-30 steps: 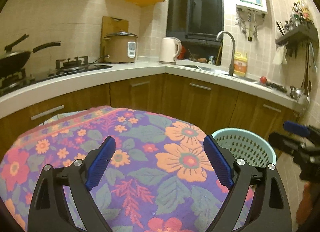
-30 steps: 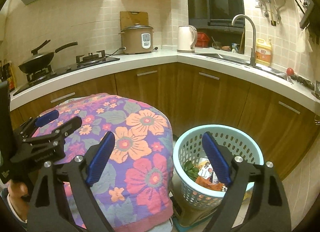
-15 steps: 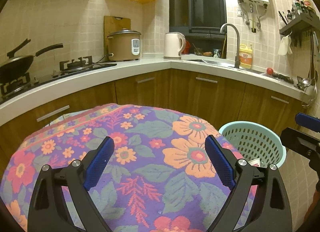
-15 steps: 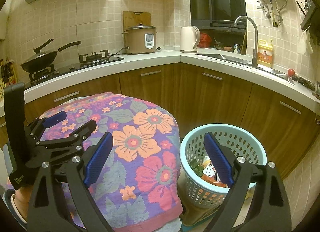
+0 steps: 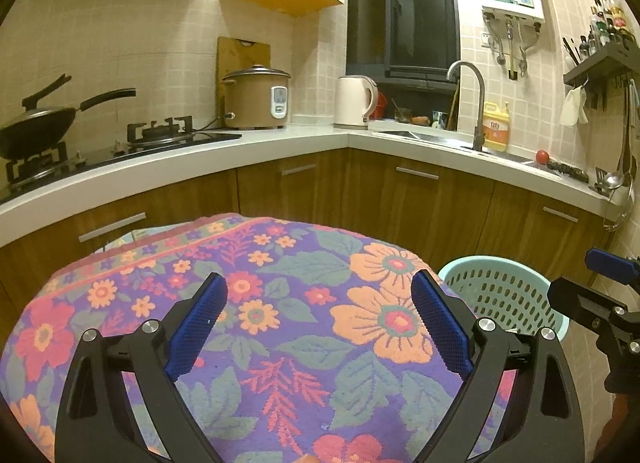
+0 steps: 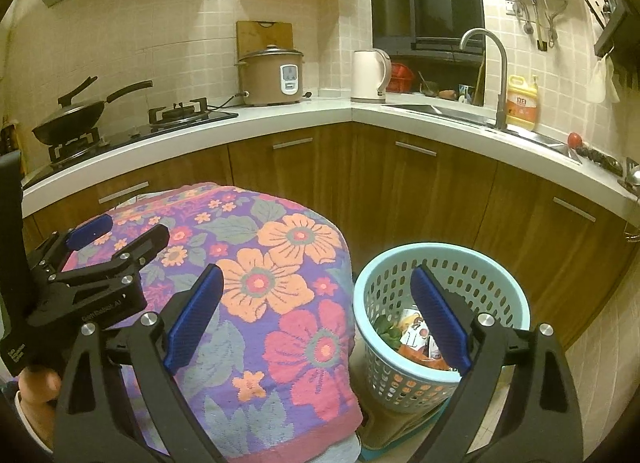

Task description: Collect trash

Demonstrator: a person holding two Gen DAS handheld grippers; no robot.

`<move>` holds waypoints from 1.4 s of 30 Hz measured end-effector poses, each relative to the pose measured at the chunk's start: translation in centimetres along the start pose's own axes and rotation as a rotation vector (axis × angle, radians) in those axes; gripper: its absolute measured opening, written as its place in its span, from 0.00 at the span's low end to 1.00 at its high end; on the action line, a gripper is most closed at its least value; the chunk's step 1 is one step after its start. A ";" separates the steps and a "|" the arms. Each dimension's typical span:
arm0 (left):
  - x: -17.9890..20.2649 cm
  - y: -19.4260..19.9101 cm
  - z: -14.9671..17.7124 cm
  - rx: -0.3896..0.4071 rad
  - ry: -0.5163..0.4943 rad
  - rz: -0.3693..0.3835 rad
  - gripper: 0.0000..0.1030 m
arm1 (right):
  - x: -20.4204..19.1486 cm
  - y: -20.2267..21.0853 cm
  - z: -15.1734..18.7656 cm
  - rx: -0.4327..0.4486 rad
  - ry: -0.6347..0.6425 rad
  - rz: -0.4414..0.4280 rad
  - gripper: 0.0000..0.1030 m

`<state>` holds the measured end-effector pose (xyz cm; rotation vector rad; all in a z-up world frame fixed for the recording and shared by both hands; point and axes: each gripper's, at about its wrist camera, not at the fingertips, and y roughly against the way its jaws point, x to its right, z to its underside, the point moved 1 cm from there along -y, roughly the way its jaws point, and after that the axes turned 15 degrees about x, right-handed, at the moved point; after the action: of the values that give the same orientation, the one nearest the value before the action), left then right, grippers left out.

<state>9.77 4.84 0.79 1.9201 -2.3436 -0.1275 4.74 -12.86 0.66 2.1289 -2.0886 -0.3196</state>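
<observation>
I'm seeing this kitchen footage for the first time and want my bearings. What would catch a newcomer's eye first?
The bright floral cloth draped over a rounded table fills the foreground, purple with big orange and pink flowers. Right of it, on the floor by the wooden cabinets, stands a pale blue perforated basket already holding trash. Both pairs of blue-padded fingers, on the left gripper and the right gripper, stand wide apart and hold nothing.

I read little here: the left gripper point(image 6: 120, 241) body carries small white lettering, too blurred for me to spell out. The yellow detergent jug point(image 6: 521, 104) has a red label with white characters I cannot make out
</observation>
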 end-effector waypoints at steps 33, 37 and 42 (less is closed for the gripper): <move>-0.8 -0.1 -0.2 -0.011 0.051 0.001 0.89 | 1.1 -0.5 0.3 -0.006 -0.035 0.011 0.87; -0.9 -0.2 -0.3 -0.011 0.049 0.000 0.89 | 1.2 -0.6 0.2 -0.002 -0.031 0.013 0.87; -0.9 -0.2 -0.3 -0.012 0.048 0.002 0.89 | 1.2 -0.5 0.4 0.014 -0.041 0.010 0.87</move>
<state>10.13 5.65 1.00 1.8941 -2.3085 -0.0934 5.14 -14.05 0.07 2.1367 -2.1295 -0.3506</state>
